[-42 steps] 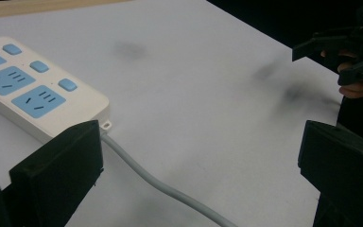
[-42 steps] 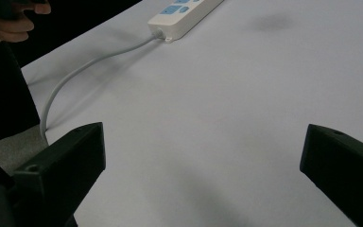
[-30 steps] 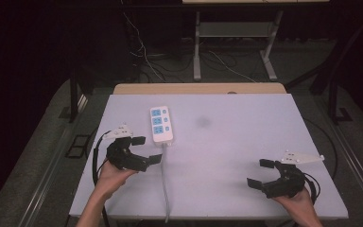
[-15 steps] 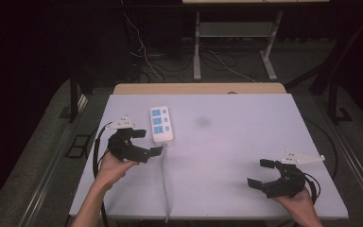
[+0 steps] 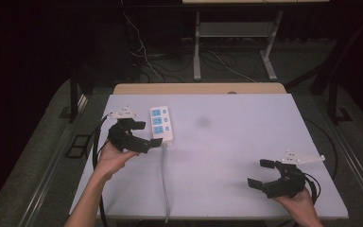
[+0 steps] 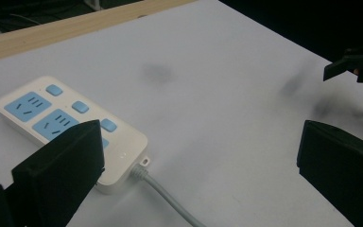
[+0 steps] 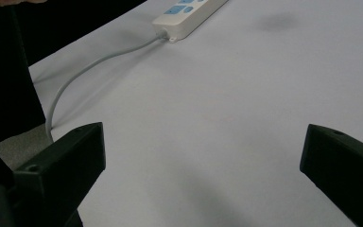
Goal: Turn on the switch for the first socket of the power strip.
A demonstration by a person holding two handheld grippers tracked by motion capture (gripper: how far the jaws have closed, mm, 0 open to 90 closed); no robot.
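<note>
High view puts my left gripper (image 5: pixel 153 142) at the near end of the white power strip (image 5: pixel 161 124), which lies toward the table's (image 5: pixel 246 142) far-left corner, its grey cord (image 5: pixel 164 184) running off the near edge. Both jaws stand wide apart, holding nothing; in the left gripper view one jaw overlaps the strip's near end, and I cannot tell whether it touches. My right gripper (image 5: pixel 264 174) hangs spread and empty near the near-right corner. My worry: closing off-centre would skid the light strip sideways, or the jaw could snag the cord and drag it. No brand or lettering is readable; just blue sockets and buttons (image 6: pixel 81 106).
</note>
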